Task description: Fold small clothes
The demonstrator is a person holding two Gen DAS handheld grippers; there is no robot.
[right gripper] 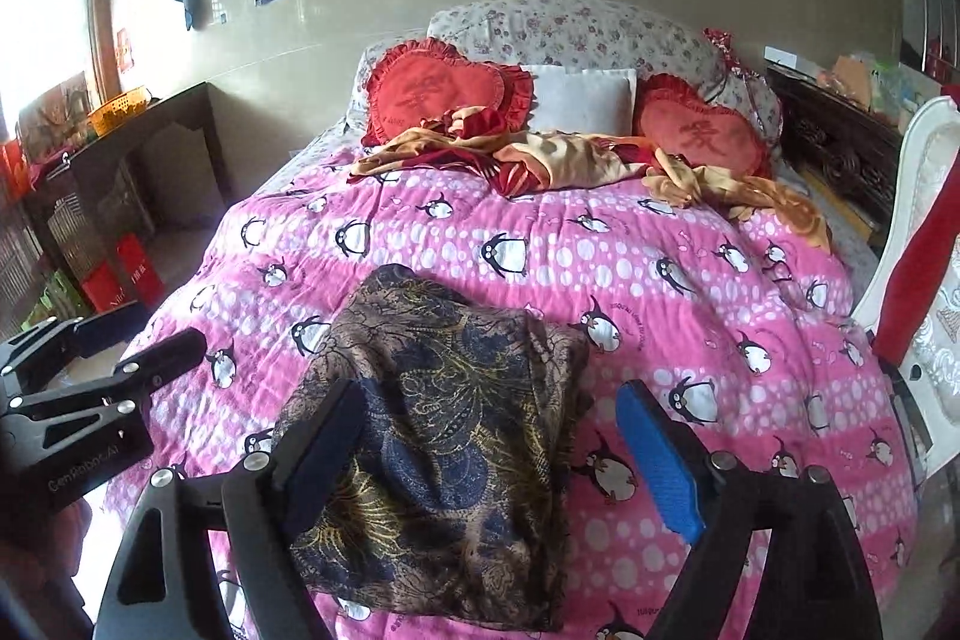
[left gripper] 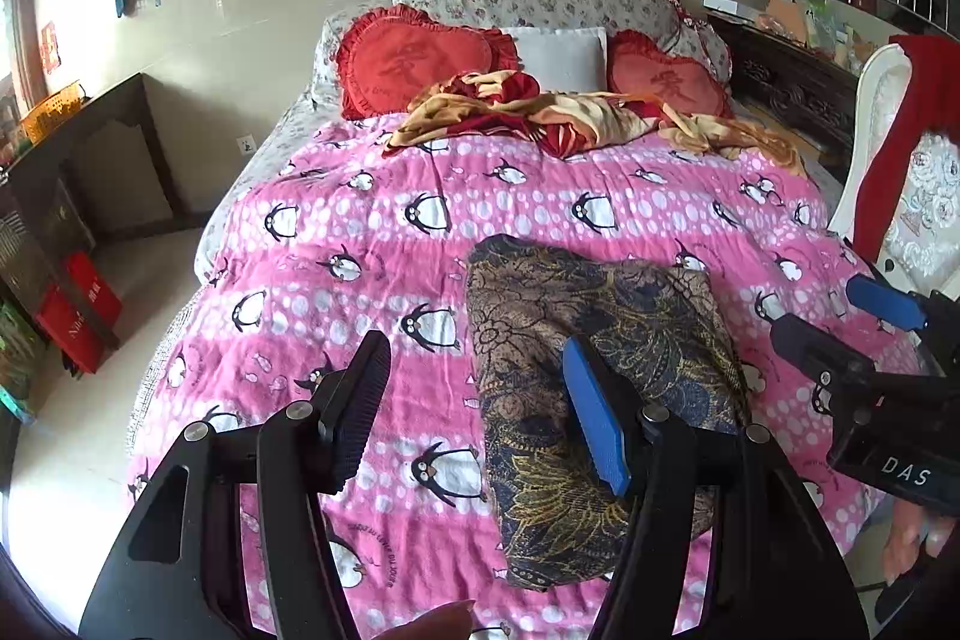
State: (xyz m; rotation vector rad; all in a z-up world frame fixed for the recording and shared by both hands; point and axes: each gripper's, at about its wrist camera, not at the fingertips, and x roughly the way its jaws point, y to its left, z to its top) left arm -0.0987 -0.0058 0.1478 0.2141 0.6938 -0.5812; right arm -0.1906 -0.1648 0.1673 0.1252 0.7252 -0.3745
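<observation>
Across the bed (left gripper: 336,232), from left to right, I had the left claw (left gripper: 474,424) hanging over the pink penguin quilt (left gripper: 540,196) with its jaws apart and nothing between them. Just right of it lay the garment (right gripper: 444,430), a dark patterned piece already gathered into a rough rectangle on the quilt near the foot of the bed. I judged it folded at least once, though its edges looked soft and a little uneven. Over that bundle I held the right claw (right gripper: 498,454), jaws spread wide and clear of the cloth, so neither claw gripped anything. Farther up, near the red pillows (left gripper: 420,58), a crumpled gold and red cloth (left gripper: 576,112) lay unfolded; I could not tell whether it was clothing. By my reckoning this one piece was close to finished, perhaps needing a last tidy.
</observation>
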